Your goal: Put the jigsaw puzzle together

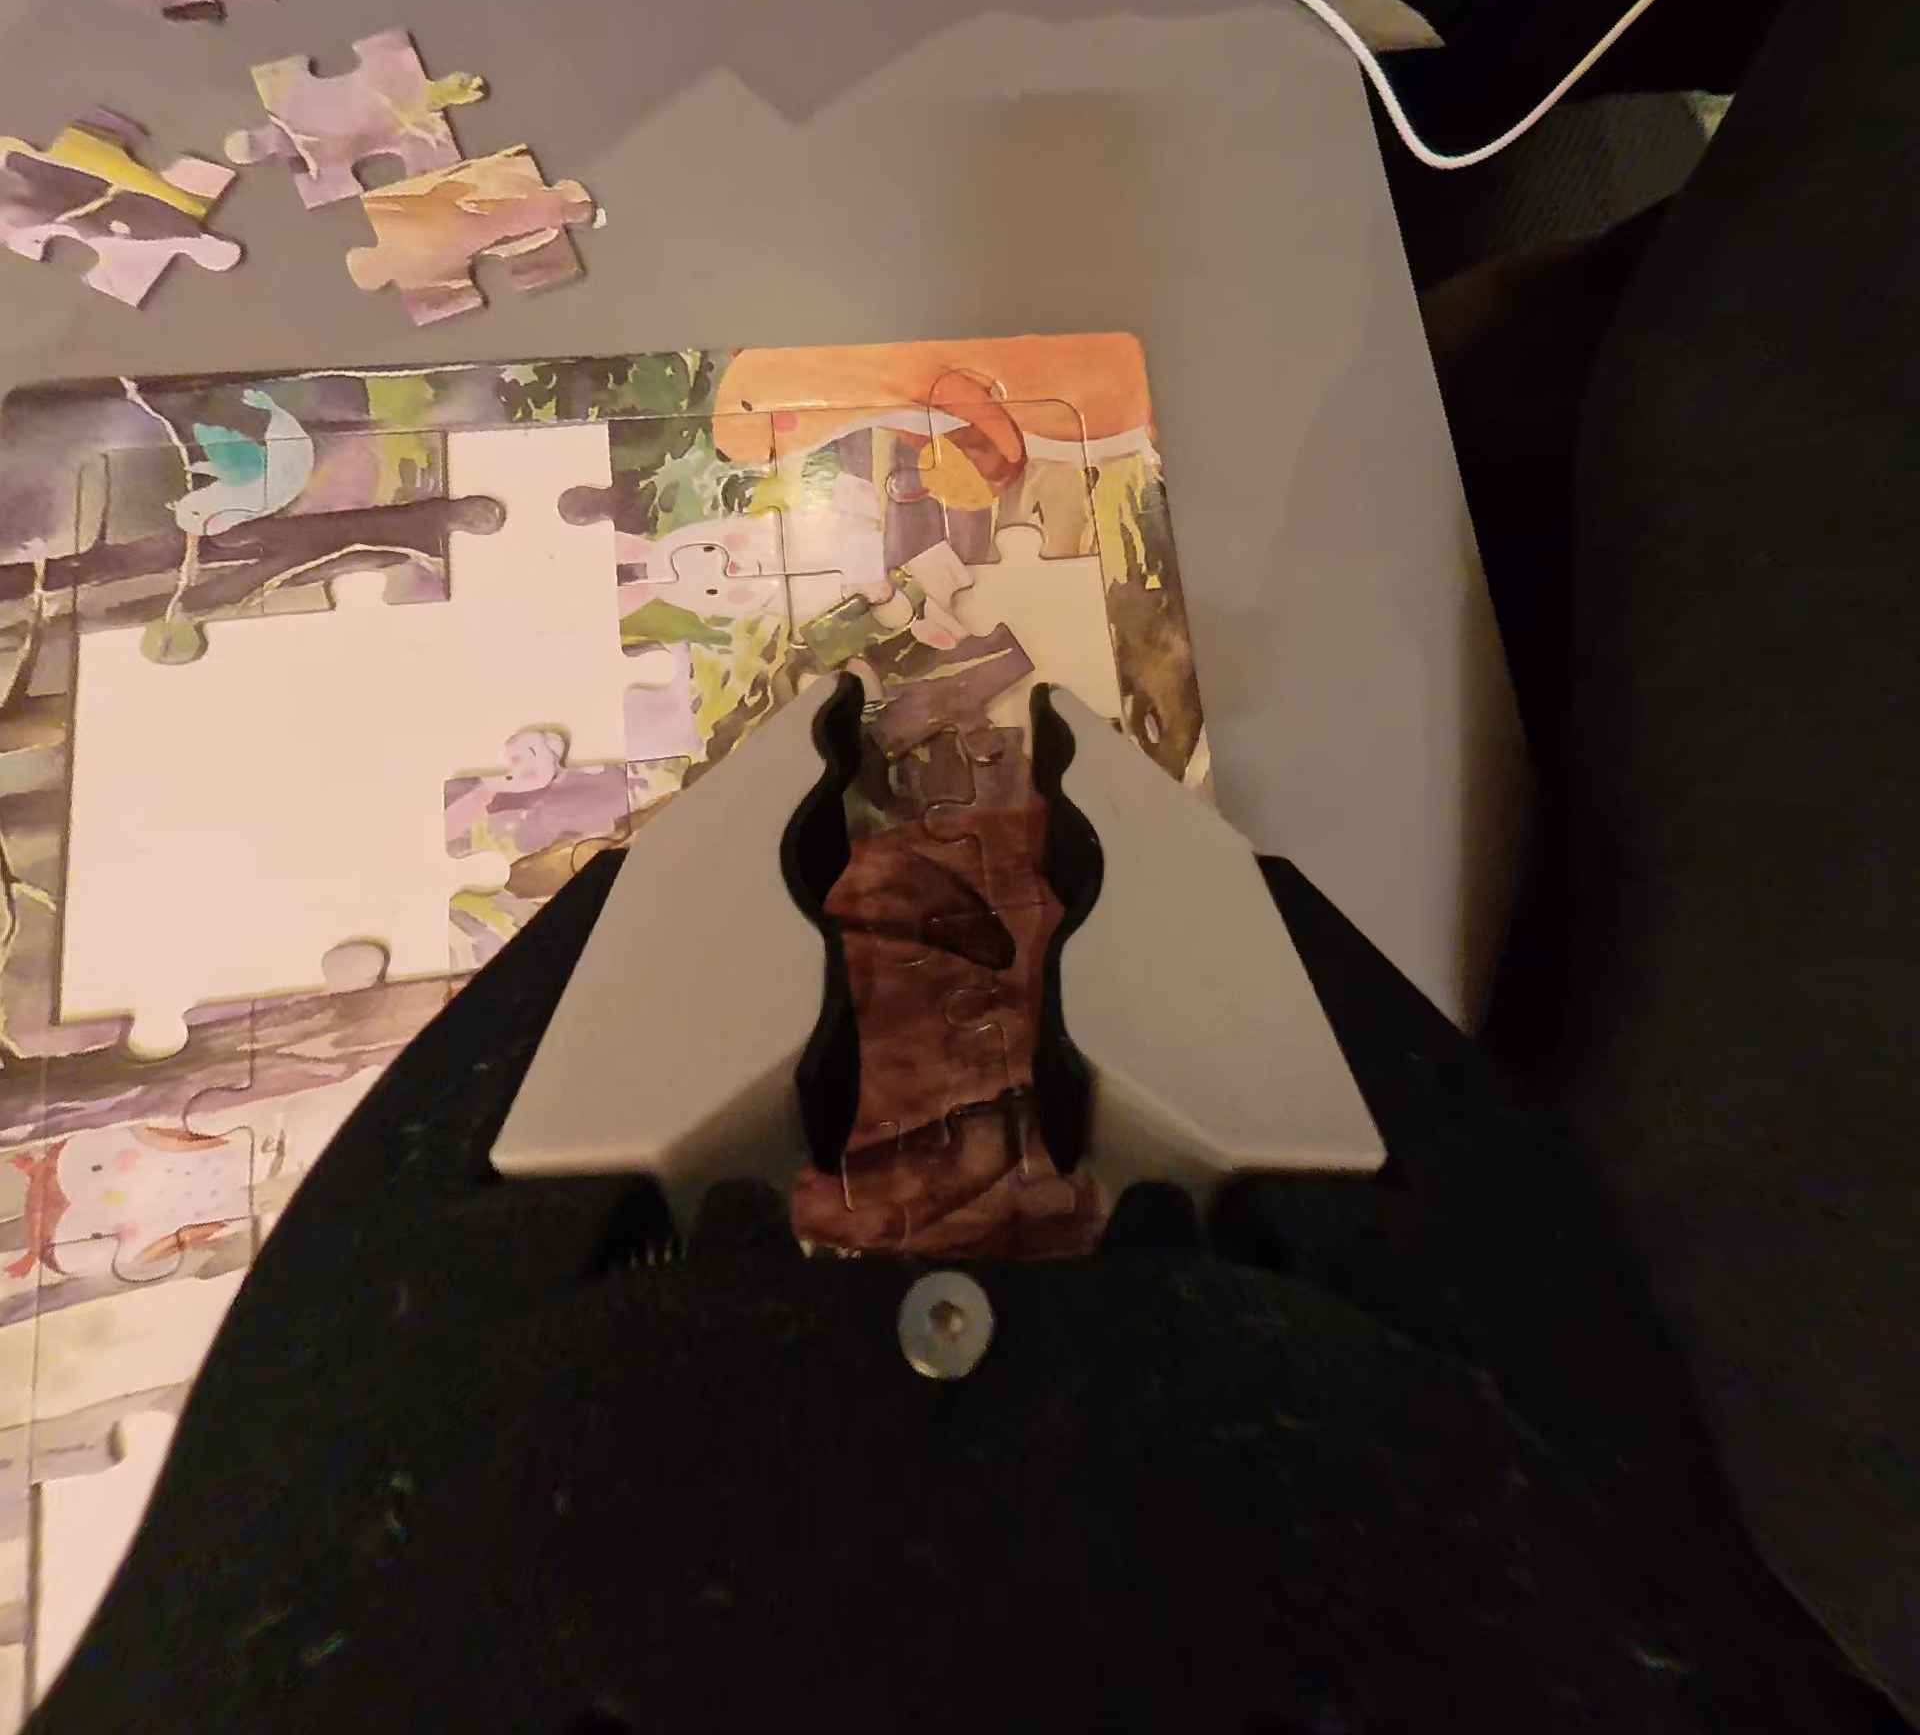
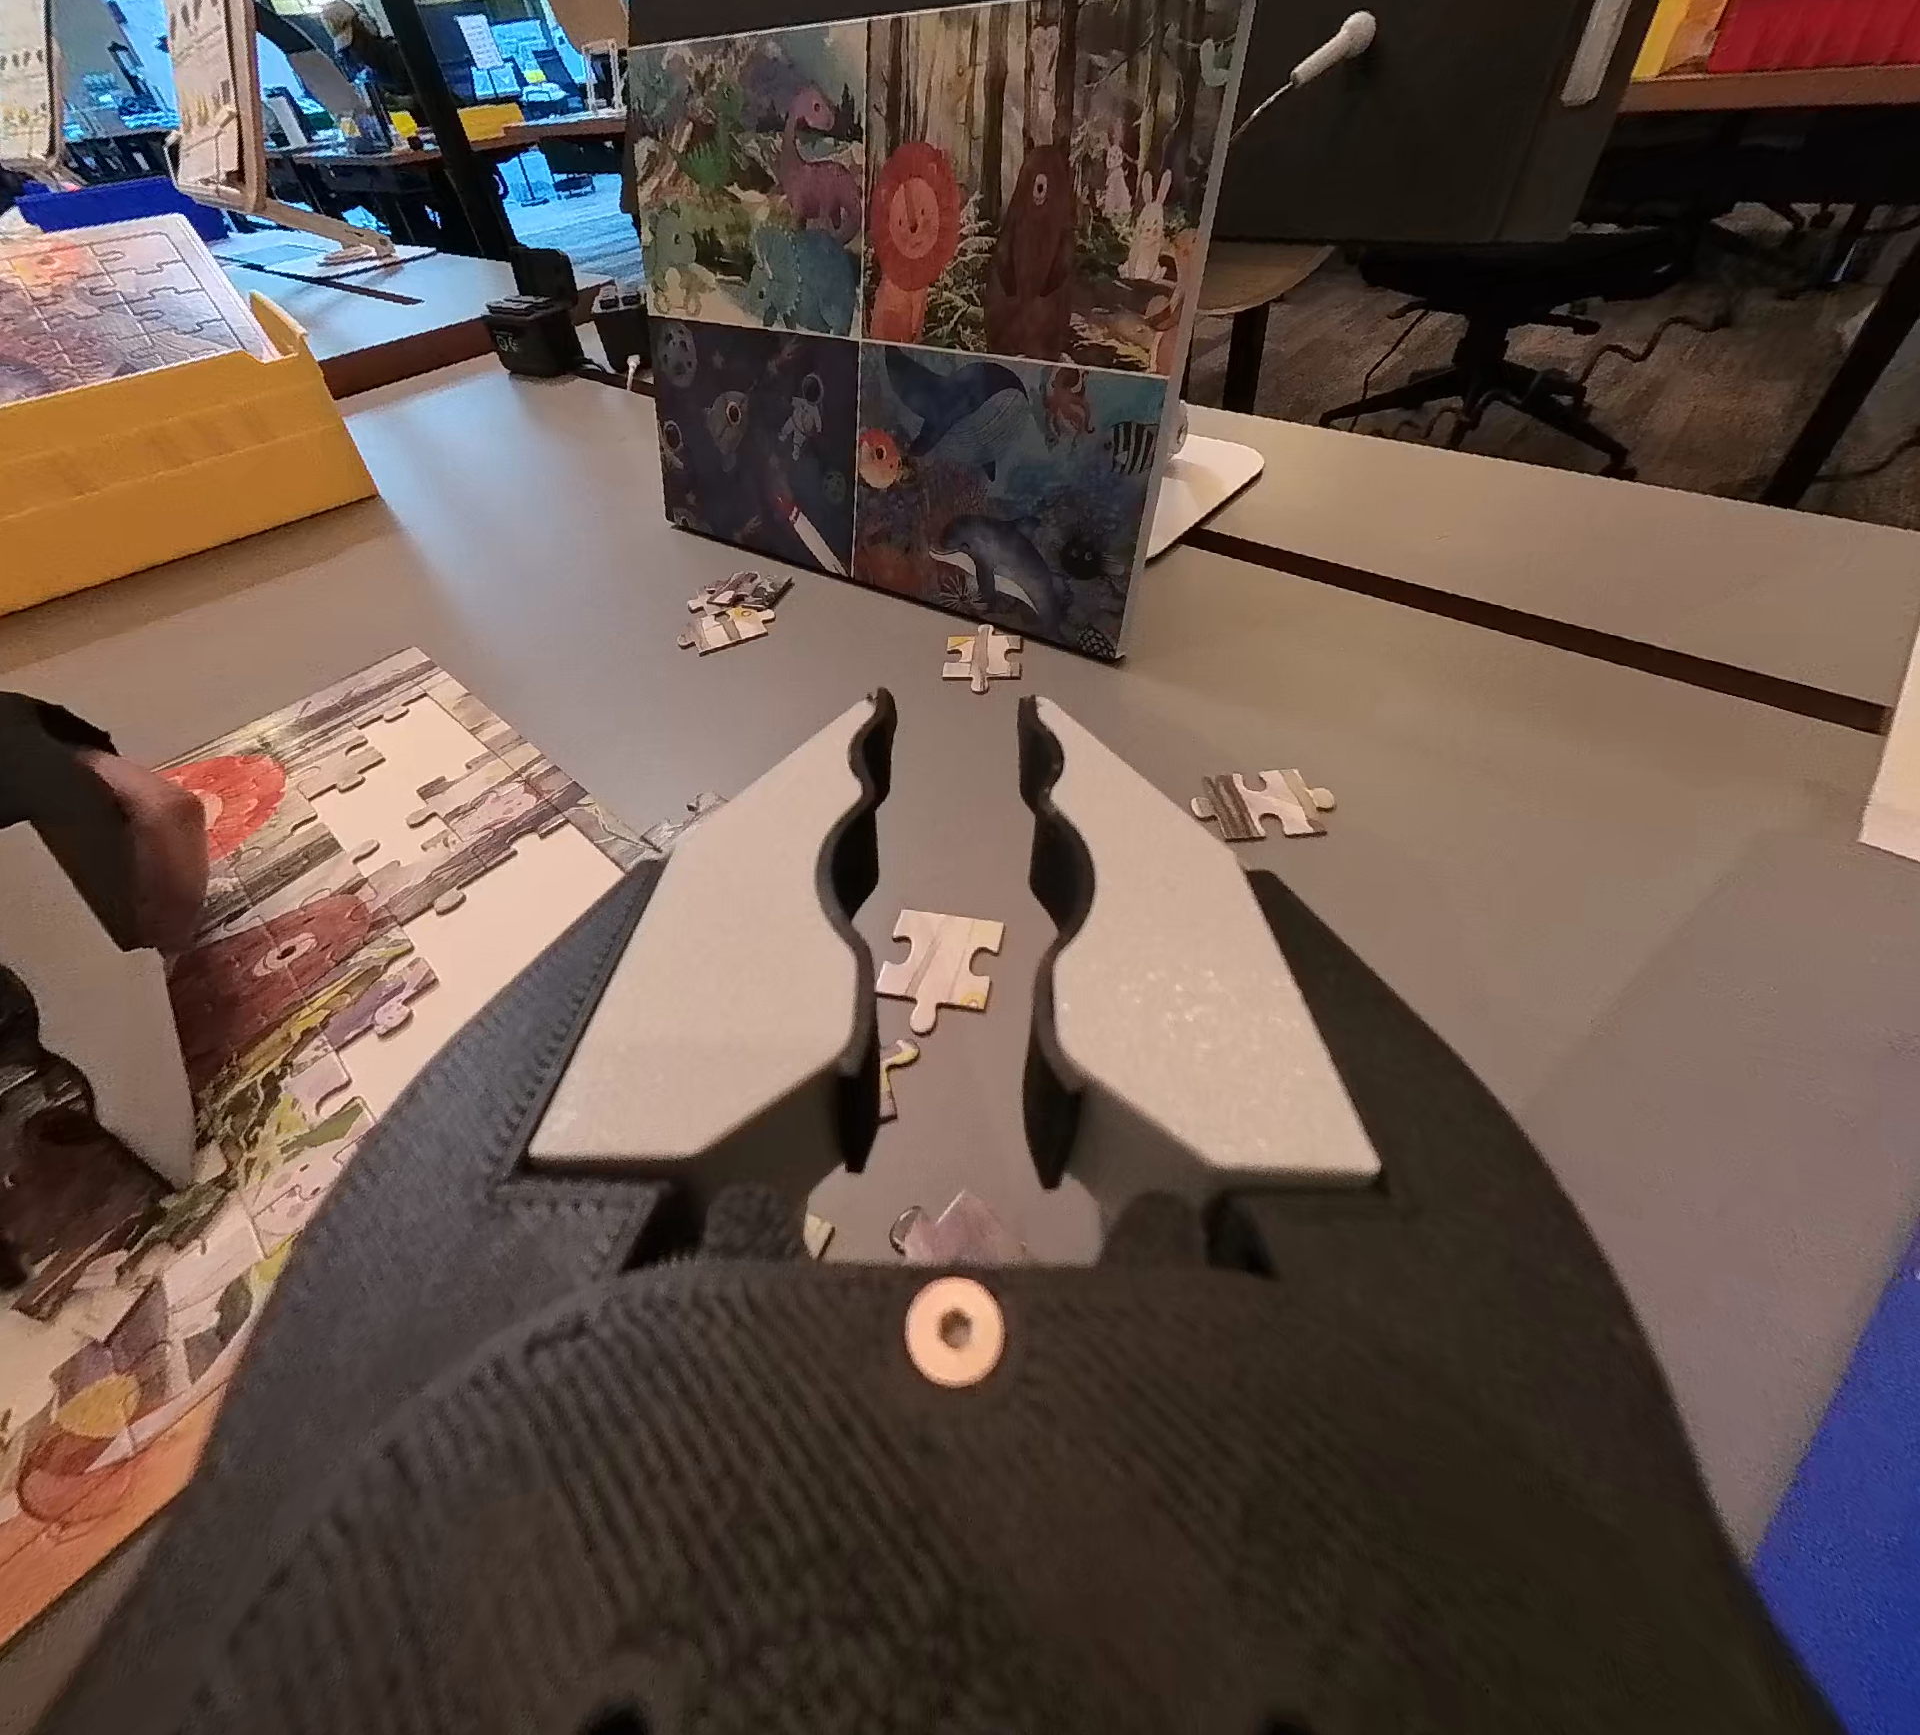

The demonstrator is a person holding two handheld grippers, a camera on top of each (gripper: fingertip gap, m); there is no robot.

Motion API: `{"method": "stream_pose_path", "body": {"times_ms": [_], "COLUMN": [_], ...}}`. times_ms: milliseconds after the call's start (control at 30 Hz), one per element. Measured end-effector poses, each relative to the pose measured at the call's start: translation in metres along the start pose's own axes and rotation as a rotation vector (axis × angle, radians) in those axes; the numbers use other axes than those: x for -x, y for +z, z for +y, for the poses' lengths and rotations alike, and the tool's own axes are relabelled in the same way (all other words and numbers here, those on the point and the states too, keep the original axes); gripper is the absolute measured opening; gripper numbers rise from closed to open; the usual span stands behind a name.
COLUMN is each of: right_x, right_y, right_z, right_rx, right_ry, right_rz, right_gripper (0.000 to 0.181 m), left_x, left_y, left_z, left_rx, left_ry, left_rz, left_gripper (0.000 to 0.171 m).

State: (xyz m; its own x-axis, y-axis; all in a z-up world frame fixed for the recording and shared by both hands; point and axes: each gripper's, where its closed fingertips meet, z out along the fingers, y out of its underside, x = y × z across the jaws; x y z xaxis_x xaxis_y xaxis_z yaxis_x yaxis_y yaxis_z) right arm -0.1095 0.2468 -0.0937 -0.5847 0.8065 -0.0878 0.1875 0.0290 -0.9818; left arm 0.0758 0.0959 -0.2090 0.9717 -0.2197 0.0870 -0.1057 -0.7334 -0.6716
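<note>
Left gripper [image 1: 948, 698] hangs low over the half-built watercolour jigsaw puzzle in its flat tray [image 1: 343, 812] on the grey table [image 1: 935, 127], fingers narrowly apart, gripping nothing. Right gripper [image 2: 948, 717] likewise narrowly parted, empty, above a loose pale puzzle piece [image 2: 940, 958]. Beyond stands the picture-covered puzzle box [image 2: 935, 283].

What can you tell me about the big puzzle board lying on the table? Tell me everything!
The puzzle board is a flat rectangular tray with rounded corners, lying on the grey table. It looks like printed cardboard with a painted forest scene. Many pieces are already fitted around the edges and right side, but a large white gap remains in the middle. The left gripper hovers over its brown area. Loose pieces lie beyond it.
</note>
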Motion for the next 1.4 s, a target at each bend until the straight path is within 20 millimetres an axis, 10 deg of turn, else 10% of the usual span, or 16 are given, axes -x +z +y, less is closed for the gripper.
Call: {"method": "stream_pose_path", "body": {"times_ms": [533,1133,1400], "right_x": [-0.001,0.005,0.002], "right_y": [0.001,-0.004,-0.008], "right_z": [0.002,-0.009,-0.013], "right_rx": [0.006,-0.037,-0.059], "right_ry": [0.005,-0.007,0.007], "right_rz": [0.002,-0.010,-0.004], "right_gripper": [0.023,0.023,0.023], "left_x": [0.004,0.008,0.004], "left_y": [-0.009,-0.009,0.004], "left_z": [-0.009,-0.016,-0.011], "left_rx": [-0.051,-0.015,0.014], "left_ry": [-0.012,-0.345,-0.436], "left_rz": [-0.059,-0.595,-0.558], "left_gripper": [0.019,0.020,0.043]}}
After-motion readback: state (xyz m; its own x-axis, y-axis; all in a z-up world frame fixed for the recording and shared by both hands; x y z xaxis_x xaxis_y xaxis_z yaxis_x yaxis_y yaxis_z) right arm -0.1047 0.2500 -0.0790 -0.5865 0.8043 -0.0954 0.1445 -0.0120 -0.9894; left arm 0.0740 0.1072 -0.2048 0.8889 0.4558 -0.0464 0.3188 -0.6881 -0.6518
